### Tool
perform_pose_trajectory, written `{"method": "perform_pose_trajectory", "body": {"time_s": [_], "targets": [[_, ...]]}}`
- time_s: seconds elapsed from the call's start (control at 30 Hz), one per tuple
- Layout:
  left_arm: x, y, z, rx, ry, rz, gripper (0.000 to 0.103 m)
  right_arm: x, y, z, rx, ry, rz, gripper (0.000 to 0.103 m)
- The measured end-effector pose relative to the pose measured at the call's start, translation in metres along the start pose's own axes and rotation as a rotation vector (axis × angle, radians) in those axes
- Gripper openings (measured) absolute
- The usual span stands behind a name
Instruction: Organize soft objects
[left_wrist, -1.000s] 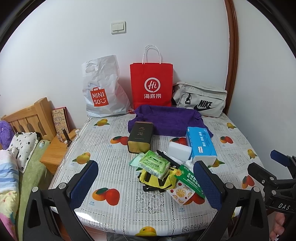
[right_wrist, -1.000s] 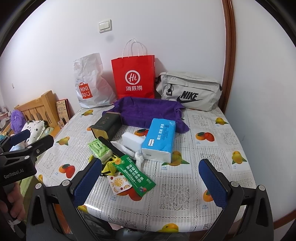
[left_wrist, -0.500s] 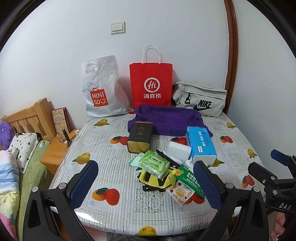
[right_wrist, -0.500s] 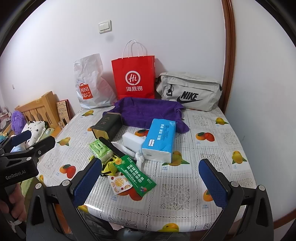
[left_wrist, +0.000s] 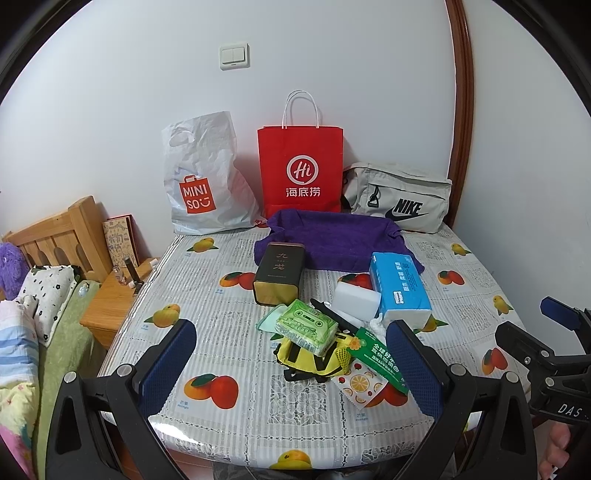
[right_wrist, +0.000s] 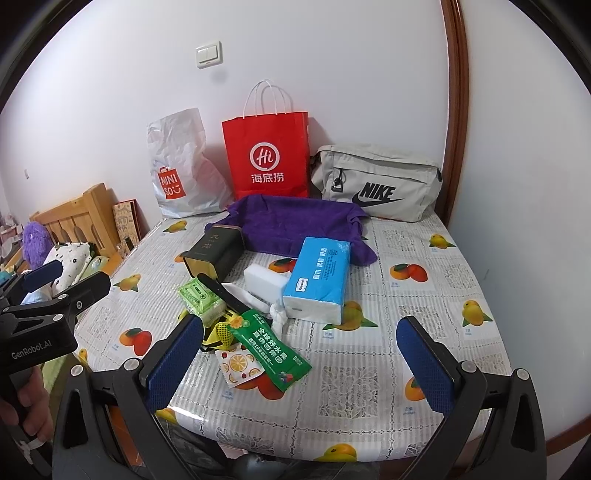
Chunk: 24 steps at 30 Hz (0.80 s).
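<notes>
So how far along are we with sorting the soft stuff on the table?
Nothing looks done yet. The blue tissue pack, green wipes pack, white sponge and purple towel all lie loose on the table. Nothing is in hand: the left gripper and right gripper hover open at the near edge. All the sorting remains.

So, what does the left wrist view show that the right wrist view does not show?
Only the left wrist view shows the open right gripper at its right edge and the low wooden bedside cabinet. Only the right wrist view shows the open left gripper at its left edge. Both show the blue rectangular tissue pack, the purple folded towel and the red paper bag.
</notes>
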<state>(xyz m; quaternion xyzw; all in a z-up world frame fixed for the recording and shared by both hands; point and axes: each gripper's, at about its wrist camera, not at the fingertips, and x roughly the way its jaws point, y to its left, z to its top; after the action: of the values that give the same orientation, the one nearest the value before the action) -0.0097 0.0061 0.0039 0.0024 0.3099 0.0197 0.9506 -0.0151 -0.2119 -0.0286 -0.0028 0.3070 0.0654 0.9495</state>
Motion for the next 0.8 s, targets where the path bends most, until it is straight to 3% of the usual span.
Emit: {"method": "perform_pose_trajectory", "body": {"time_s": [0.8], "targets": [[-0.0033,-0.0069,-0.0024,0.010,-0.007,-0.008,0.103,-0.0014,-0.0042,0.0007,0.013,-0.010,-0.004,0.103]]}}
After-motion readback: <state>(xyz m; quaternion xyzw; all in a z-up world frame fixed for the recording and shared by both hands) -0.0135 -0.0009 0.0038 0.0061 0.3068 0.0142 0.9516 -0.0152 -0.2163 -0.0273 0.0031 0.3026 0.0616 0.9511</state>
